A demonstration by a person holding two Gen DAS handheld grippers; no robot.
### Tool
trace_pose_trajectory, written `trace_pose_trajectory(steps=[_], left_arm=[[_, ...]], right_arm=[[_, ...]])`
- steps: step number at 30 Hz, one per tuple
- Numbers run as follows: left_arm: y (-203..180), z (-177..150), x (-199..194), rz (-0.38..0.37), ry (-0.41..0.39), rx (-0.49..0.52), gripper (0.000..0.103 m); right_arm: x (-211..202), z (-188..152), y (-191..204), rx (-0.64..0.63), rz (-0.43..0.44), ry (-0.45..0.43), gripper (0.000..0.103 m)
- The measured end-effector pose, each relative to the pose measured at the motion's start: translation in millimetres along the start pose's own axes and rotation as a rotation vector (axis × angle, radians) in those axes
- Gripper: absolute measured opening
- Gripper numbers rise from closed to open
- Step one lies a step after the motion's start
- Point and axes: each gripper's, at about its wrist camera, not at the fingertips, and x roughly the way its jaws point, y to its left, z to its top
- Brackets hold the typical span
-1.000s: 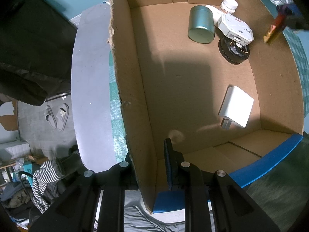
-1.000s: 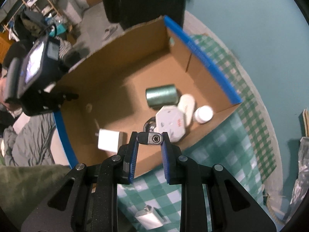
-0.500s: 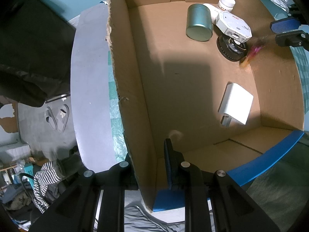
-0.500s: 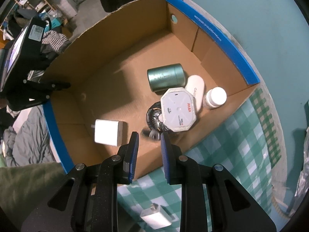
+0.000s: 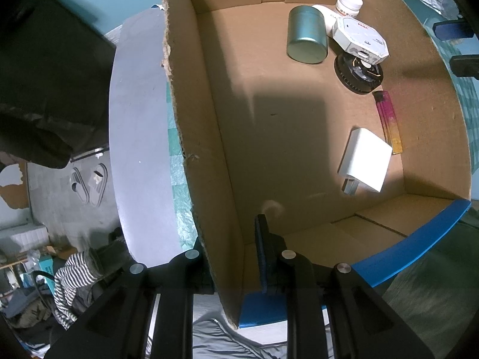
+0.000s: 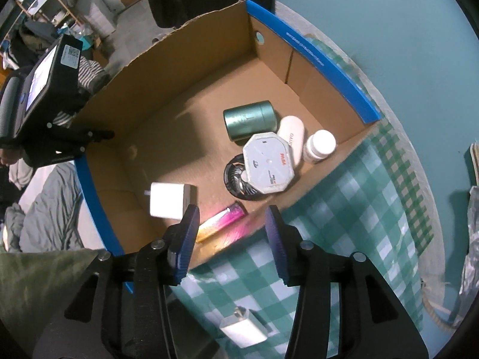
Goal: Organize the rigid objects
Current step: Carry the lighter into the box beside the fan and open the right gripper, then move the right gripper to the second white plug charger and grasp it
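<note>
A cardboard box point(image 6: 179, 68) with blue rims holds a green tin point(image 6: 248, 119), a white octagonal case point(image 6: 268, 164) on a black round part point(image 6: 235, 179), a white pill bottle point(image 6: 320, 146), a white charger point(image 6: 166, 200) and a pink-yellow lighter point(image 6: 221, 223). The lighter lies by the near wall, also in the left wrist view point(image 5: 389, 121). My right gripper point(image 6: 232, 233) is open and empty above that wall. My left gripper point(image 5: 232, 239) is shut on the box's side wall point(image 5: 203, 149).
A second white charger point(image 6: 244, 330) lies on the green checked cloth point(image 6: 344, 218) below the right gripper. The box stands near a grey round table edge point(image 5: 134, 149). Slippers and clothes lie on the floor to the left.
My right gripper opened and let go of the lighter, which dropped into the box and now lies beside the charger. The left gripper kept its hold on the box wall.
</note>
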Motion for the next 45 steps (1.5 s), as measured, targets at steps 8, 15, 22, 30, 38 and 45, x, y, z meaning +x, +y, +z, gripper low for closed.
trace_pose_trajectory(steps=[8,15,22,30,38,45], left_arm=[[-0.6,1.8,-0.8,0.001,0.000,0.000,0.020],[1.3,2.4,-0.7,-0.002,0.004,-0.002,0.020],[1.6,3.7,-0.1,-0.002,0.006,-0.006,0.020],[1.6,3.7,1.6,0.001,0.010,-0.007,0.020],[1.5,3.4,1.4,0.000,0.009,-0.008,0.020],[2.0,2.6,1.3,-0.001,0.007,-0.008,0.020]], right_arm=[[-9.6,-23.2,-10.3,0.019,-0.011,-0.001,0.054],[0.6,-69.7,-21.7,0.015,-0.026,0.063,0.059],[19.2,-119.9,-23.7,-0.053,-0.068,0.145,0.060],[55.0,-165.7,-5.8,-0.195,-0.083,0.250,0.066],[86.0,-178.8,9.7,-0.302,-0.123,0.316,0.067],[104.2,-180.2,16.4,-0.329,-0.136,0.340,0.067]])
